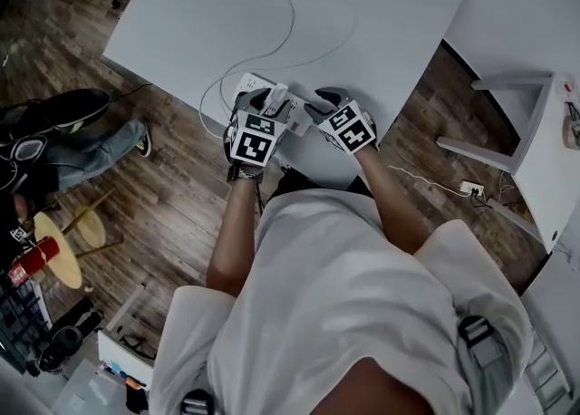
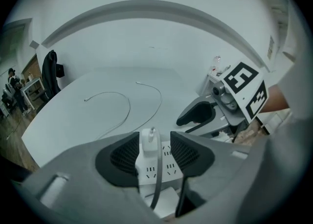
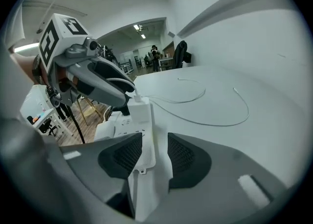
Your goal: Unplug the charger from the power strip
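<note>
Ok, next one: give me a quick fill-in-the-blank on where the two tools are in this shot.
1. The left tool has its open jaws on either side of the plugged-in ____.
2. The right tool has its open jaws straddling one end of the ____.
3. A thin, loose white ____ curves across the table beyond them.

Missing words: charger; power strip; cable

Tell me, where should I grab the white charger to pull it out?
Grip the charger by its two flat sides, coming down from above. It stands upright on the power strip, and its cable leaves the top, so keep the jaws off that.
</note>
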A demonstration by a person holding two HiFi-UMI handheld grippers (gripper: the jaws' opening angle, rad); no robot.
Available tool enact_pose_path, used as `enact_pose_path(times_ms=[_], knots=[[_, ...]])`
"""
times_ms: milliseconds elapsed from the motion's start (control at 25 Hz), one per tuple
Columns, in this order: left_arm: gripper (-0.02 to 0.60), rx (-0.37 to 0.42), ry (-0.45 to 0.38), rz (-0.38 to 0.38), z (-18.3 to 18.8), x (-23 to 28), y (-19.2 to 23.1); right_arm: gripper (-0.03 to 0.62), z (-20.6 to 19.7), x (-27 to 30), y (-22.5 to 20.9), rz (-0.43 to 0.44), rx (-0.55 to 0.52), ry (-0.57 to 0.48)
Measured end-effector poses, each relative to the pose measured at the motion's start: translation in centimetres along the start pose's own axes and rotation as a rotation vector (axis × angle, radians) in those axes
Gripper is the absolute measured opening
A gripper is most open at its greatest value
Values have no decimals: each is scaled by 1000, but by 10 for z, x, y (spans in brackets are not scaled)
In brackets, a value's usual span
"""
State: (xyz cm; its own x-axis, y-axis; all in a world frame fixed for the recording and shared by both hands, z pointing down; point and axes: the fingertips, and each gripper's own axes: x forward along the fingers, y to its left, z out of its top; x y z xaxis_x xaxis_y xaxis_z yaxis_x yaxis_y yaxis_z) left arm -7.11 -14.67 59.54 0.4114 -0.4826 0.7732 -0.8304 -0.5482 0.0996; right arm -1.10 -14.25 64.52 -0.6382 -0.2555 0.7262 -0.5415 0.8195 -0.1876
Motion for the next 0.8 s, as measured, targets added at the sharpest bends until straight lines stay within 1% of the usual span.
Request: enact_pose_path(times_ms=[120, 240, 440, 600, 680, 720, 800], knots=[[195, 9, 6, -8, 1, 8, 3, 167, -10, 13, -2, 23, 1, 39], [195, -8, 20, -13, -4, 14, 5, 167, -16, 18, -2, 41, 9, 68], [193, -47, 30, -28, -12, 20, 5, 163, -18, 19, -2, 73, 44, 63], [190, -51, 29, -36, -14, 26, 3, 164, -19, 20, -1, 76, 11, 74], [168, -53, 25, -18, -16, 28, 6, 160, -19, 21, 0, 74, 1, 80], [147, -55, 22, -8, -16, 29, 8, 158, -19, 21, 0, 74, 4, 79], [141, -57, 18, 1, -17, 30, 11, 156, -19, 22, -1, 73, 22, 75]])
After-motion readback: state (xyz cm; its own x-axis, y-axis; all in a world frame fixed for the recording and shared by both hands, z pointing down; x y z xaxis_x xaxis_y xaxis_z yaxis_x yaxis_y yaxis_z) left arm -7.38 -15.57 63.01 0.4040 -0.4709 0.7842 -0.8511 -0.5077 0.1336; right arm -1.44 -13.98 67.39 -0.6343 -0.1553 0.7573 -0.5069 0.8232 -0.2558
